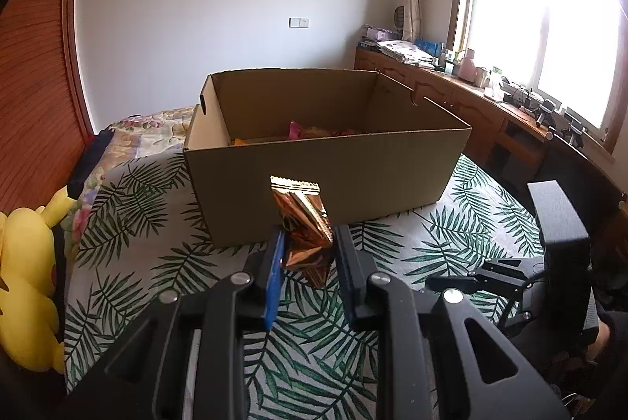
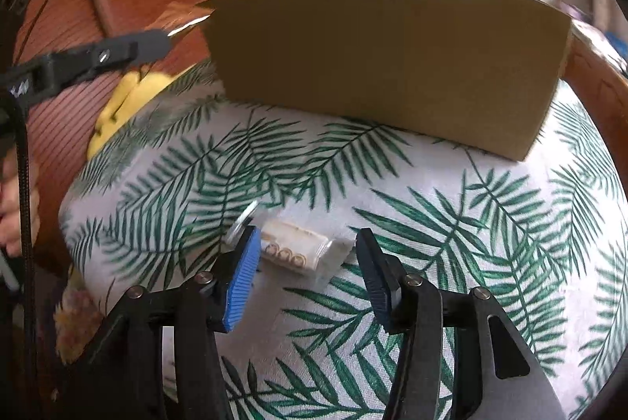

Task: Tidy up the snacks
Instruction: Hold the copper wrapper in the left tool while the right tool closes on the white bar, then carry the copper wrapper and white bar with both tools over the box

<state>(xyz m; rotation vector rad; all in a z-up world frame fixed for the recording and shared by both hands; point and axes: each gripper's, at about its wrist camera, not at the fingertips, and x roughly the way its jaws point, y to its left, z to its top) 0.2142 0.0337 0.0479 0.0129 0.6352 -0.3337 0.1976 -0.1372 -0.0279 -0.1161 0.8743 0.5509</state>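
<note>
— Cardboard box [image 1: 325, 161] first, since it is the biggest thing here. Why does it sit toward the far edge of the desk [image 1: 157, 192]?

— So the near part of the leaf-print cloth stays free for loose snacks, and its open top faces me for dropping them in. A few bright packets [image 1: 310, 131] already lie at the bottom, which tells me the sorting is under way.

— And your left gripper [image 1: 308, 247]?

— My left fingers [image 1: 274, 274] are closed on a copper foil packet [image 1: 304, 223], pinching its lower half so the crimped top stands free. I hold it lifted off the cloth, just in front of the box's near wall, below the rim. I judge it must rise higher before it clears that wall.

— What about the right gripper [image 2: 310, 259]?

— Those fingers [image 2: 241, 278] stand wide apart, low over the near middle of the desk, one on each side of a small clear-wrapped snack [image 2: 298, 253] lying flat on the cloth. Nothing is gripped there yet. The wrapper looks slippery, so I expect a careful squeeze is needed.

— Anything smaller?

— Only a yellow plush toy [image 1: 27, 286] at the left edge, out of the way.
</note>
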